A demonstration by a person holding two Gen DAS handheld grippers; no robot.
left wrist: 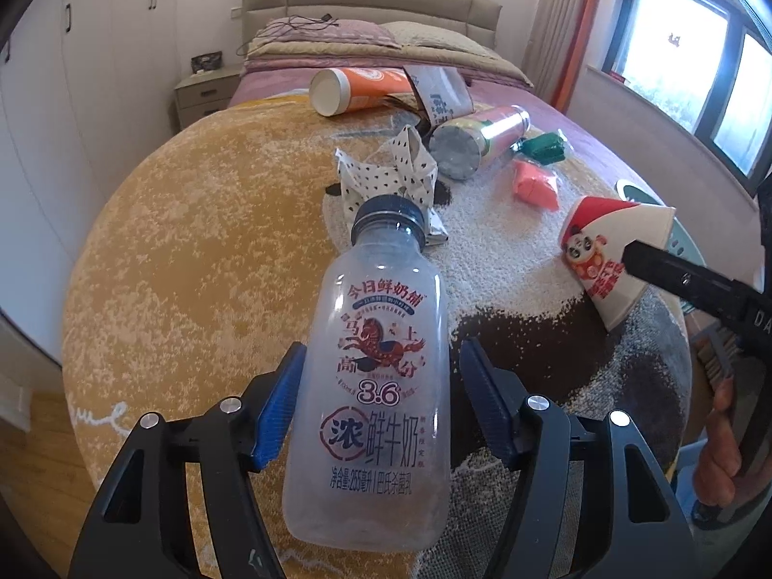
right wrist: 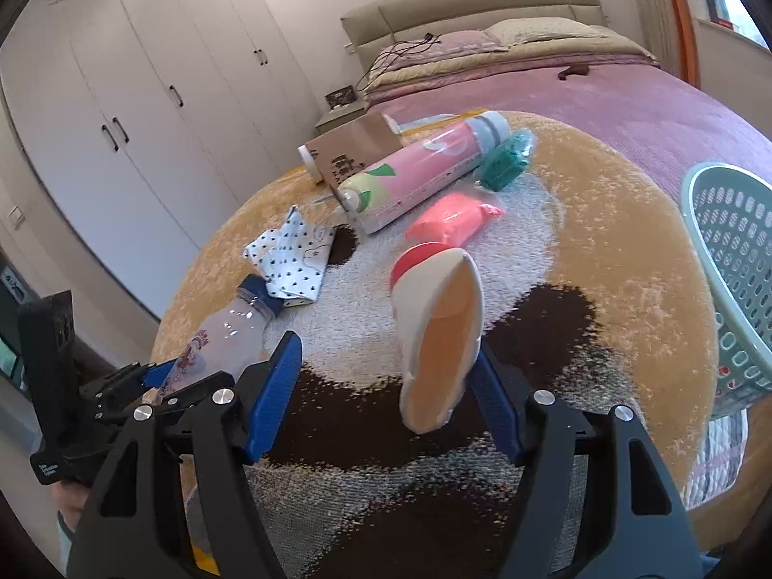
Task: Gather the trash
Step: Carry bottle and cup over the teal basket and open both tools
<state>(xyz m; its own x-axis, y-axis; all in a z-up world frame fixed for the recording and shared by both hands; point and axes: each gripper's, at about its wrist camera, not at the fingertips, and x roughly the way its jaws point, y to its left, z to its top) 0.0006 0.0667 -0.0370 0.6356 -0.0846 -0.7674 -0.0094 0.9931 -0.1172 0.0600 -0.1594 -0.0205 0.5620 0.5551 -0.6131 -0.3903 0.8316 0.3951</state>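
- Left gripper (left wrist: pixel 379 415) jaws sit apart around the milk bottle (left wrist: pixel 381 386); right gripper (right wrist: pixel 386 400) likewise around the paper cup (right wrist: pixel 436 333).
- Basket (right wrist: pixel 738 260) looks empty; the rug's trash is all still left, I'd guess.

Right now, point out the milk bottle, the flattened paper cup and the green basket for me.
milk bottle (left wrist: pixel 381 415), left wrist view, on its printed label.
flattened paper cup (right wrist: pixel 441 337), right wrist view, on its orange inside.
green basket (right wrist: pixel 738 251), right wrist view, on its perforated wall.
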